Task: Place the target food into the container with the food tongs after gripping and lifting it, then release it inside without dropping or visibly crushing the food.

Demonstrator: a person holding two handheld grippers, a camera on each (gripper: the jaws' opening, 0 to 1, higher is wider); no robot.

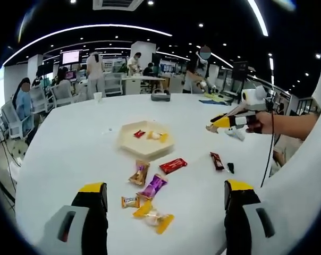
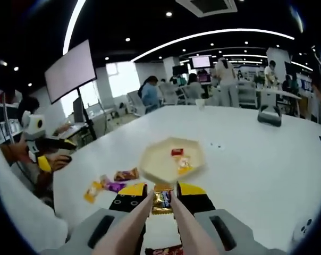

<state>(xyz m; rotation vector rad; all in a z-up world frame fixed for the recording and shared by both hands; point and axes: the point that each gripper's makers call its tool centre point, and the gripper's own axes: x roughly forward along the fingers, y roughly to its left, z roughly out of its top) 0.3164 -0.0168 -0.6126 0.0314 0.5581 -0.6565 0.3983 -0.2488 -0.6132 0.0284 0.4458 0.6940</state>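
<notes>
A beige hexagonal container [image 1: 129, 142] [image 2: 150, 164] sits mid-table, with a red sweet [image 1: 140, 134] and a yellow one [image 1: 156, 135] inside. My right gripper [image 2: 163, 199] is shut on the beige food tongs [image 2: 142, 218]. The tong tips pinch a gold-wrapped candy [image 2: 161, 201] just short of the container's near rim. The same gripper [image 1: 216, 125] reaches in from the right in the left gripper view, held by a hand. My left gripper [image 1: 166, 194] hangs wide open above loose candies, gripping nothing.
Wrapped candies lie on the white table [image 1: 70, 143]: a red bar [image 1: 173, 166], a purple one [image 1: 152, 186], a gold one [image 1: 140, 172], a yellow one [image 1: 153, 217] and a dark red one [image 1: 217, 160]. People and desks stand beyond the far edge.
</notes>
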